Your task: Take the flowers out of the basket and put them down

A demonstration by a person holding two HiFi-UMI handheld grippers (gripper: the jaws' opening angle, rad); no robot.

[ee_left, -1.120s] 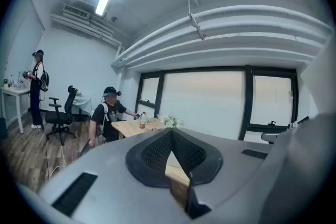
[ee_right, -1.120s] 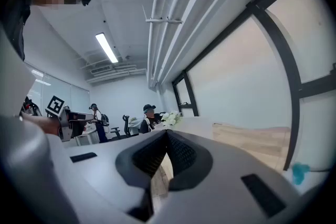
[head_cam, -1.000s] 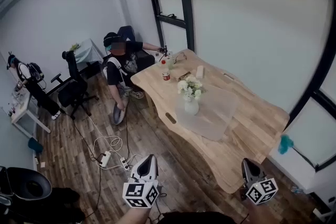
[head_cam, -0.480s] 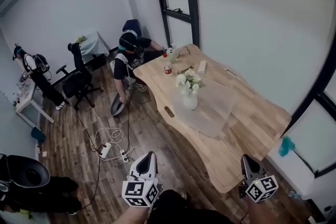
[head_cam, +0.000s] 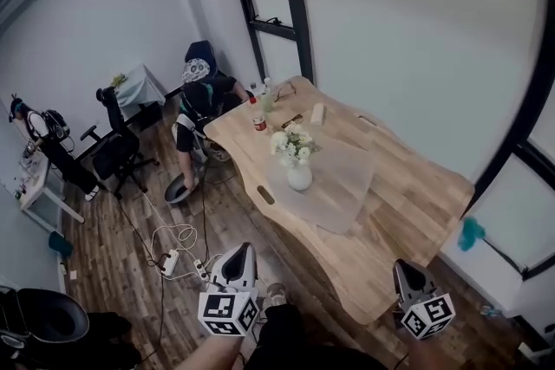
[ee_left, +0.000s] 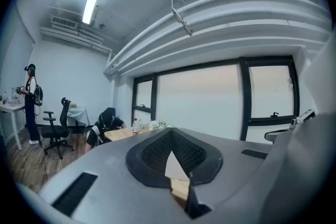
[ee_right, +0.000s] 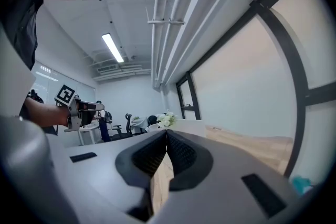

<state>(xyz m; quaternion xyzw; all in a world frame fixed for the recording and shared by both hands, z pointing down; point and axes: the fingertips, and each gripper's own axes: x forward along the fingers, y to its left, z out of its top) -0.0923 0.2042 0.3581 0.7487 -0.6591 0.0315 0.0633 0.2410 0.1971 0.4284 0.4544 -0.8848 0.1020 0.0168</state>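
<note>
White flowers point(head_cam: 290, 142) stand upright in a white vase point(head_cam: 299, 178) on a translucent mat point(head_cam: 340, 179) in the middle of the wooden table point(head_cam: 408, 217). I see no basket. Both grippers hang low at the near end, far from the flowers. My left gripper point(head_cam: 243, 249) is over the floor left of the table's corner, its jaws closed with nothing between them point(ee_left: 171, 136). Just past the table's near edge, my right gripper point(head_cam: 404, 266) is shut and empty point(ee_right: 166, 135). In the right gripper view the flowers point(ee_right: 167, 119) show small ahead.
A seated person point(head_cam: 201, 93) bends at the table's far end, beside a red-labelled bottle point(head_cam: 257, 119) and small items. An office chair point(head_cam: 115, 148) and another person point(head_cam: 42, 133) are at the left. Cables and a power strip point(head_cam: 178, 253) lie on the floor.
The head view has swung, so the table and vase sit a little further left. My left gripper has shifted slightly forward. Both grippers stay closed and empty.
</note>
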